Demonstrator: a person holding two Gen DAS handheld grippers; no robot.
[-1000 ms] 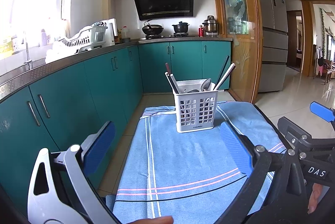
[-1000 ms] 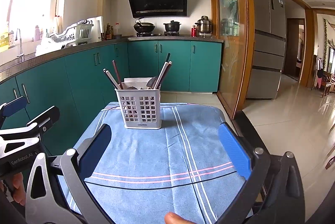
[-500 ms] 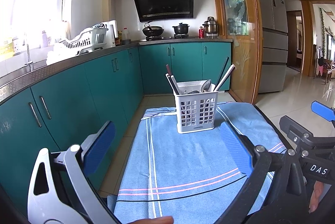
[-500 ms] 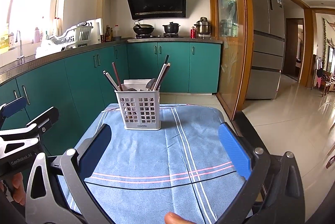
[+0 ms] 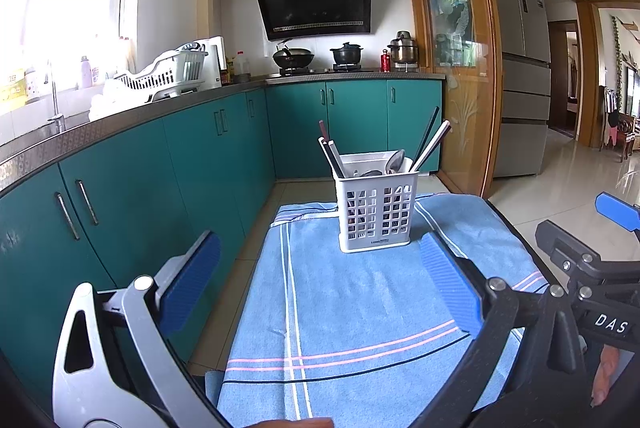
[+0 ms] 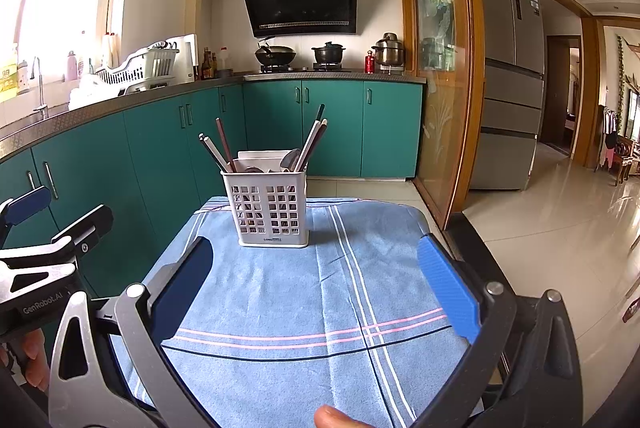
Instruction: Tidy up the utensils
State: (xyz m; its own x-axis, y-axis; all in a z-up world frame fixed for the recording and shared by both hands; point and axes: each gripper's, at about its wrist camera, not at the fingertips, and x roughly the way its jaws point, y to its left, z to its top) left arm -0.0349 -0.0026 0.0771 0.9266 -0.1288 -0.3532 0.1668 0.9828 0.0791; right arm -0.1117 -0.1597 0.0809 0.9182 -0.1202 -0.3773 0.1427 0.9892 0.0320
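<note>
Upright on the blue striped cloth [image 5: 360, 308] stood the white utensil basket [image 5: 376, 216], its perforated walls showing cutlery inside. Chopsticks [image 5: 430, 143] leaned out of the basket's right corner in the left wrist view, and another dark pair [image 5: 330, 151] leaned out of its left corner, while a spoon bowl [image 5: 396, 161] poked just above the rim between them. Nearer than the basket, the left gripper [image 5: 320, 288] hung over the cloth with its blue pads spread wide apart and nothing between them. To the right of it, and likewise on the near side of the basket, the right gripper [image 6: 324, 288] was held the same way, jaws wide and empty, well short of the basket. From the right wrist view the basket [image 6: 270, 205] sat slightly left of centre, near the far edge of the cloth [image 6: 300, 308]. Behind the basket ran teal cabinets [image 5: 160, 167] under a grey counter, with a dish rack [image 5: 164, 75] on top. Beyond the basket, against the back wall, a wok [image 5: 294, 57] and a black pot [image 5: 346, 53] sat below the range hood [image 5: 316, 1].
</note>
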